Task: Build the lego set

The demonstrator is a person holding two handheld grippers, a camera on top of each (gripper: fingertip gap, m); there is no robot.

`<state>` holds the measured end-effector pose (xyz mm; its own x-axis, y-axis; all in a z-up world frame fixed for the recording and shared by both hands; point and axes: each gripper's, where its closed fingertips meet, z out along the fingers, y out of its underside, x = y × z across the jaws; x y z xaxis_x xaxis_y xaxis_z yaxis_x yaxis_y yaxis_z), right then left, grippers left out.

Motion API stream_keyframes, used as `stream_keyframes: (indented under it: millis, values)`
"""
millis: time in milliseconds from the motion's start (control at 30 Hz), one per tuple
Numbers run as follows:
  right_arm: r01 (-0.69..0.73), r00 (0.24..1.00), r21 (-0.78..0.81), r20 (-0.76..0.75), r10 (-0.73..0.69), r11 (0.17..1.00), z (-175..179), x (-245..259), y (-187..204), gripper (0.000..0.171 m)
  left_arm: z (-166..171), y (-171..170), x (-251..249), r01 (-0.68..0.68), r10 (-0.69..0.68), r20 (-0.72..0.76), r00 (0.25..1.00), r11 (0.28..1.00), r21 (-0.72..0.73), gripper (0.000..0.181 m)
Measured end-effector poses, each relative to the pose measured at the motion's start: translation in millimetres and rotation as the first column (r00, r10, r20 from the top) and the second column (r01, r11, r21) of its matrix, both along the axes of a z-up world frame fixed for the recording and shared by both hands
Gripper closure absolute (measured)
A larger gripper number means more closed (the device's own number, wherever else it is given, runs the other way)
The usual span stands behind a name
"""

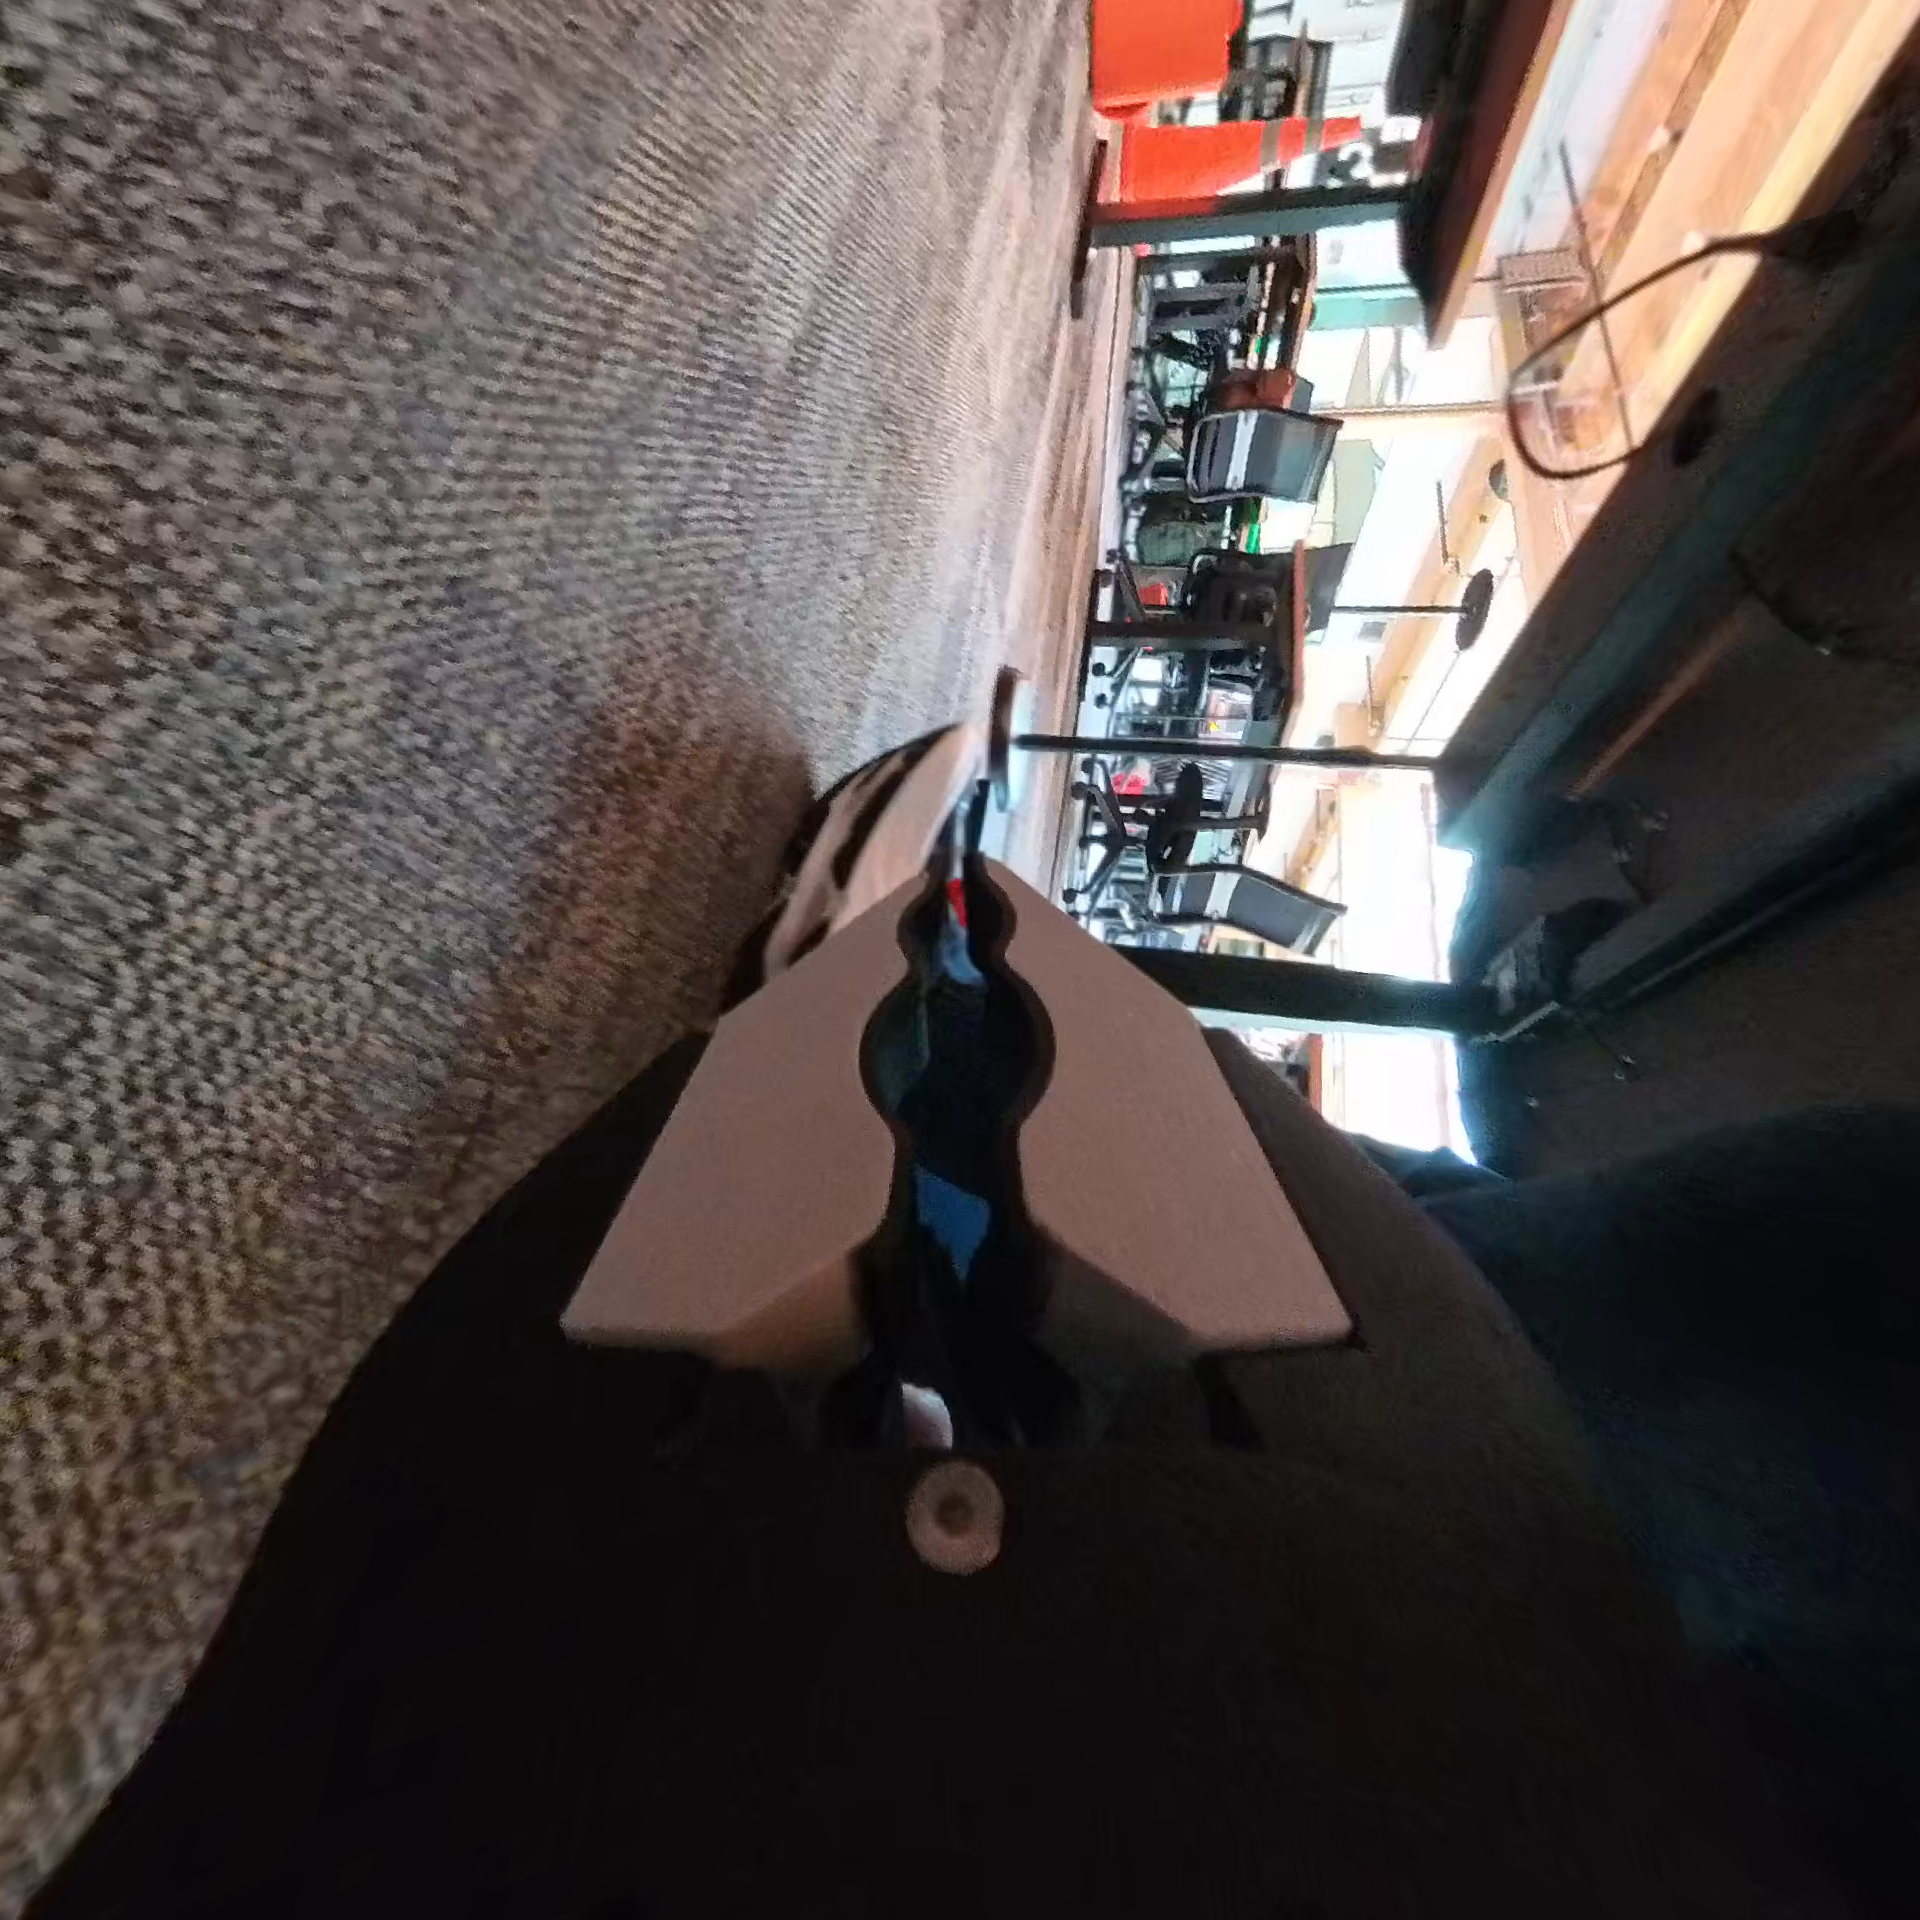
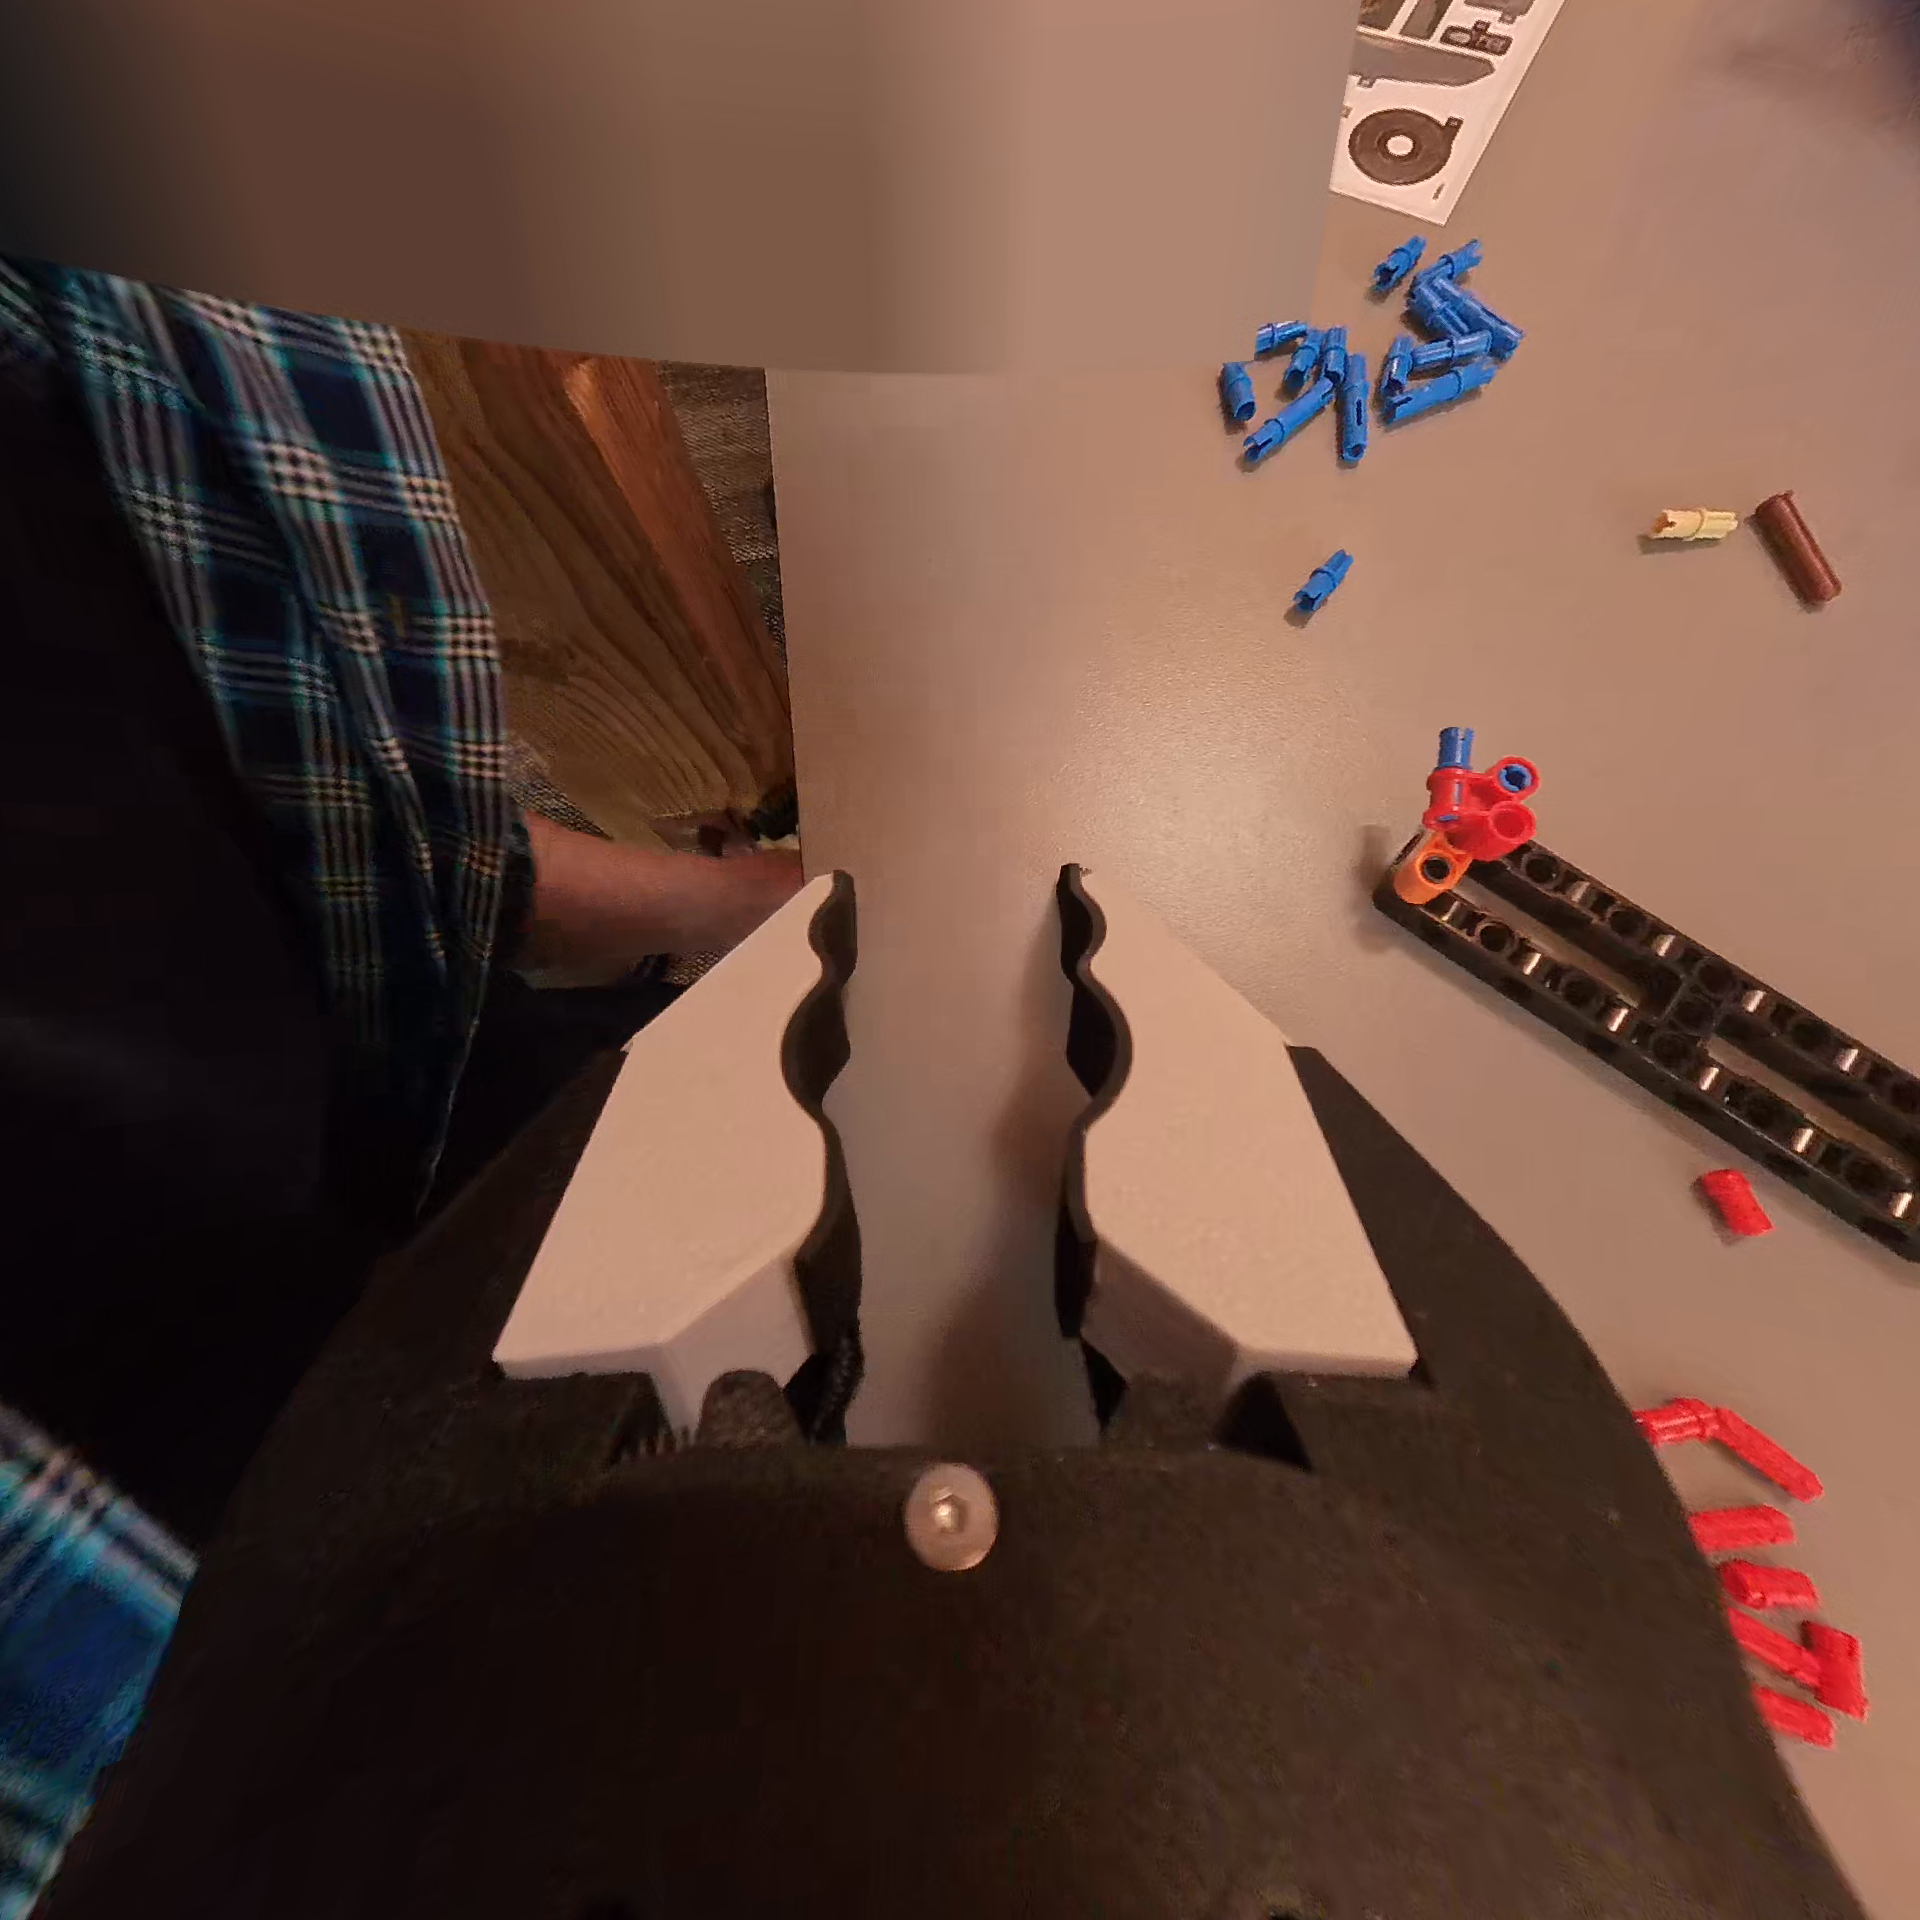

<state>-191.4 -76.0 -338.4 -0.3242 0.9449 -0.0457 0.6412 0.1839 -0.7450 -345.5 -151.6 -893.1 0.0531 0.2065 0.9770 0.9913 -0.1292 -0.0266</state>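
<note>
Lego pieces lay off to the right of my right gripper (image 2: 956,894), whose jaws stood wide apart over the grey table (image 2: 1143,675): a long black holed beam frame (image 2: 1662,1029) with a red connector (image 2: 1481,805) at its end, blue pins (image 2: 1371,353) heaped beyond, red bits (image 2: 1766,1558) nearer. My left gripper (image 1: 961,914) was nearly closed on something blue (image 1: 951,1216) over carpet (image 1: 416,520).

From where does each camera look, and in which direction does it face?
Left wrist view: sits behind the left claw, rolled sideways, facing across carpet toward distant office chairs; claw nearly closed, something blue between the fingers.
Right wrist view: sits behind the right claw, looking down on the grey table with blue pins and a black frame; a plaid sleeve shows.
Shared: nothing visibly.
</note>
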Motion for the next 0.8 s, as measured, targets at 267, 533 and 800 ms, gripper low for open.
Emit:
stream_keyframes:
  millis: [267, 533, 800]
  values:
    - [-0.026, 1.000, -0.059, 0.005, 0.027, 0.998, 3, 2, -4, 0.123, 121, -22, 38, 0.129, -0.129, -0.010, 0.992, 0.991, -0.038, 0.179]
    - [-0.060, 0.998, -0.116, -0.021, 0.058, 0.991, 10, 4, -8, 0.119, 216, -42, 70, 0.325, -0.339, -0.058, 0.939, 0.930, -0.172, 0.180]
    - [-0.073, 0.996, -0.254, -0.071, 0.056, 0.964, 26, 5, -6, 0.116, 321, -64, 69, 0.328, -0.356, -0.085, 0.931, 0.914, -0.237, 0.179]
